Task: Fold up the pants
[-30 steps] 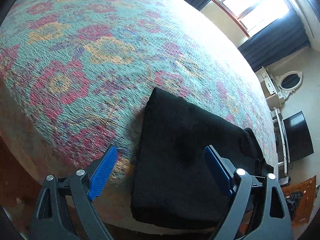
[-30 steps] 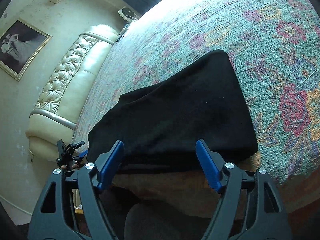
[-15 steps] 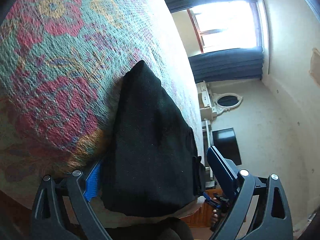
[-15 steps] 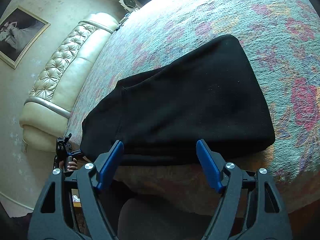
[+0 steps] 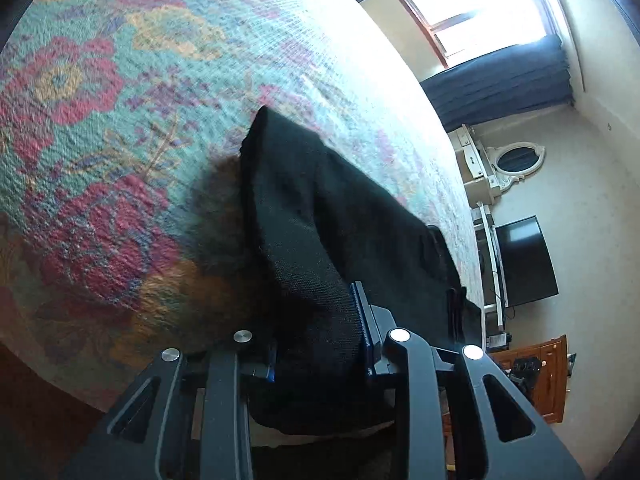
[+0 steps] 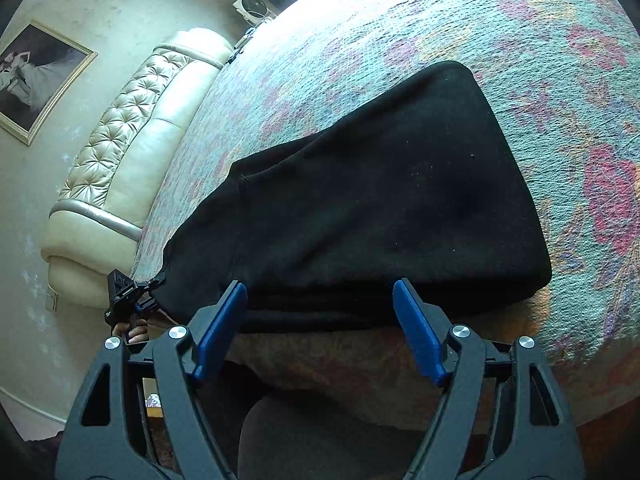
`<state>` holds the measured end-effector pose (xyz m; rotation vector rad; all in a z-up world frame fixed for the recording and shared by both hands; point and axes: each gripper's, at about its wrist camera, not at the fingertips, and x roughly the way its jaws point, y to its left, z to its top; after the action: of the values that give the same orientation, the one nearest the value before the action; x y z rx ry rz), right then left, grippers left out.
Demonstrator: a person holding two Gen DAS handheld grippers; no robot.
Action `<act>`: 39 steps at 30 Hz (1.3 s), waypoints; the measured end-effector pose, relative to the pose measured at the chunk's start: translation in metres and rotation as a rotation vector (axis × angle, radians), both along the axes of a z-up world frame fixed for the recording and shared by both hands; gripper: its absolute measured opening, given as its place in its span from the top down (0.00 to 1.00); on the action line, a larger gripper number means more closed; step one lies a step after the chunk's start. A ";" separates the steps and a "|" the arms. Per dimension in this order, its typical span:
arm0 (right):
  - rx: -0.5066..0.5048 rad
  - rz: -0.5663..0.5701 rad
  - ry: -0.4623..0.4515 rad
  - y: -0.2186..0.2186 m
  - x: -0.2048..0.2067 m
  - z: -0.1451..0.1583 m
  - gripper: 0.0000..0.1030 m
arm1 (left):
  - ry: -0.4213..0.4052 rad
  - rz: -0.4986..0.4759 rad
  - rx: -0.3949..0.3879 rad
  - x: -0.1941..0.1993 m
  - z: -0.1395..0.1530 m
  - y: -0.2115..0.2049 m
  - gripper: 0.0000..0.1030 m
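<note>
The left gripper (image 5: pixel 320 344) was closed on the near corner of the black pants (image 5: pixel 344 216), with a thick fold of fabric pinched between its blue pads (image 5: pixel 366 320); the left pad was almost wholly hidden by cloth. The right gripper (image 6: pixel 320 332) was spread wide and gripped nothing, its tips hovering just short of the near hem of the pants (image 6: pixel 380 200).

The pants lay folded into a compact dark slab at the near edge of the bed, on a floral bedspread (image 5: pixel 100 120) woven in teal, red and yellow. In the right wrist view, the hem ran along the mattress edge, where the bedspread (image 6: pixel 560 60) dropped away toward the floor. One end of the garment overhung toward the other handheld tool (image 6: pixel 128 296), seen small at the left with fingers wrapped around its handle.

Beyond the pants, the bedspread extended bare toward the far side. A cream tufted headboard (image 6: pixel 132 140) bordered the bed on one side, with a framed picture (image 6: pixel 36 80) on the wall above it. On the opposite side stood a dark television (image 5: pixel 524 260), a white dresser with an oval mirror (image 5: pixel 516 160), a wooden cabinet (image 5: pixel 548 372), and a bright window (image 5: pixel 480 4) with dark blue curtains (image 5: pixel 500 80).
</note>
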<state>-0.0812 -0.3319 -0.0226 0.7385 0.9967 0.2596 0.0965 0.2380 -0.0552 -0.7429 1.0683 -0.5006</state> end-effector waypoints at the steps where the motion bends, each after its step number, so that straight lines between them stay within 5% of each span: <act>1: 0.002 -0.003 -0.003 0.000 0.000 0.001 0.27 | -0.031 0.001 -0.027 -0.001 0.013 -0.005 0.71; 7: 0.016 -0.019 -0.021 -0.002 0.000 0.002 0.27 | -0.214 -0.127 -0.022 0.006 0.114 -0.083 0.71; 12: 0.048 -0.040 -0.047 -0.007 -0.001 0.007 0.27 | -0.269 -0.281 0.010 0.016 0.157 -0.199 0.71; 14: 0.052 -0.048 -0.049 -0.009 -0.002 0.007 0.27 | -0.255 -0.339 0.006 0.022 0.154 -0.243 0.83; 18: 0.077 -0.075 -0.057 -0.019 -0.006 0.007 0.27 | -0.242 -0.461 0.124 0.019 0.124 -0.338 0.83; 22: 0.097 -0.091 -0.050 -0.024 -0.010 0.003 0.27 | -0.131 -0.518 0.189 0.017 0.065 -0.392 0.83; 27: 0.119 -0.094 -0.052 -0.030 -0.012 -0.001 0.27 | -0.117 -0.535 0.282 0.013 0.028 -0.417 0.83; 39: 0.116 -0.105 -0.047 -0.026 -0.015 0.002 0.27 | -0.163 -0.477 0.264 0.008 0.067 -0.392 0.88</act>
<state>-0.0961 -0.3584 -0.0208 0.8835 0.9009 0.2440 0.1045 -0.1537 0.0115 -0.2045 1.1314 -0.7927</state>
